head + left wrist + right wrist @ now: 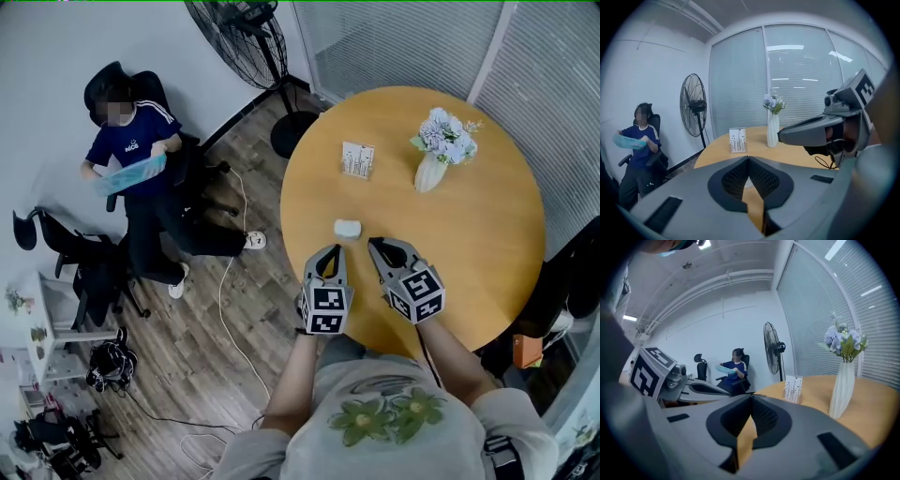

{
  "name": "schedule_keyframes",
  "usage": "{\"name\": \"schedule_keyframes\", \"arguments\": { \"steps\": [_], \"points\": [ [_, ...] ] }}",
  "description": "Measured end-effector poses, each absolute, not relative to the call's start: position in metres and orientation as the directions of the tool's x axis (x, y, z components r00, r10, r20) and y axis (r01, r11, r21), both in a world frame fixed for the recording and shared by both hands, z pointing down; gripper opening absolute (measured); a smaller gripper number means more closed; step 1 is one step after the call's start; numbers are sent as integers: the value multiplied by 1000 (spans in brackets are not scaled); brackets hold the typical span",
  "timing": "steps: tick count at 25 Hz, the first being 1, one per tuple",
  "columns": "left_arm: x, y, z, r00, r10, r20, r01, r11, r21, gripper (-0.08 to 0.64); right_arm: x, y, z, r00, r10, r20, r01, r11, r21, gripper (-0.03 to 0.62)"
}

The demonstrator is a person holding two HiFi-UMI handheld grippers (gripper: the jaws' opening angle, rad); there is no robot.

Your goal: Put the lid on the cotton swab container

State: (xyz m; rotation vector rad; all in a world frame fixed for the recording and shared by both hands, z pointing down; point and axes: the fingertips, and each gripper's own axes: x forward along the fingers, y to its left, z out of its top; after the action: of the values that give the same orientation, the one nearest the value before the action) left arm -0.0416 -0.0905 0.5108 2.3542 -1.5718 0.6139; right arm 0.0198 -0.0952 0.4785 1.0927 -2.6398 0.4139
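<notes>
A small white lidded cotton swab container point(348, 227) sits on the round wooden table point(487, 244), just beyond both grippers. My left gripper point(331, 251) is near the table's front edge, its tips a little short and left of the container. Its jaws are shut with nothing between them, meeting at the middle of the left gripper view point(749, 159). My right gripper point(375, 244) is beside it, tips just right of the container, also shut and empty point(751, 398). Neither gripper touches the container.
A white card holder point(358, 159) stands at the table's far side, and a white vase with pale flowers point(436, 155) stands to its right. A person sits in a chair point(131, 141) on the left. A floor fan point(246, 42) stands behind the table.
</notes>
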Motion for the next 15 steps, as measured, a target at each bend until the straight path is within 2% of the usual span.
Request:
{"name": "schedule_keyframes", "arguments": {
  "steps": [15],
  "points": [
    [-38,-66,487,303,-841,449,-934,-356,-36,2,27,-75,466,-700,-626,343,-700,696,-157,-2]
  ]
}}
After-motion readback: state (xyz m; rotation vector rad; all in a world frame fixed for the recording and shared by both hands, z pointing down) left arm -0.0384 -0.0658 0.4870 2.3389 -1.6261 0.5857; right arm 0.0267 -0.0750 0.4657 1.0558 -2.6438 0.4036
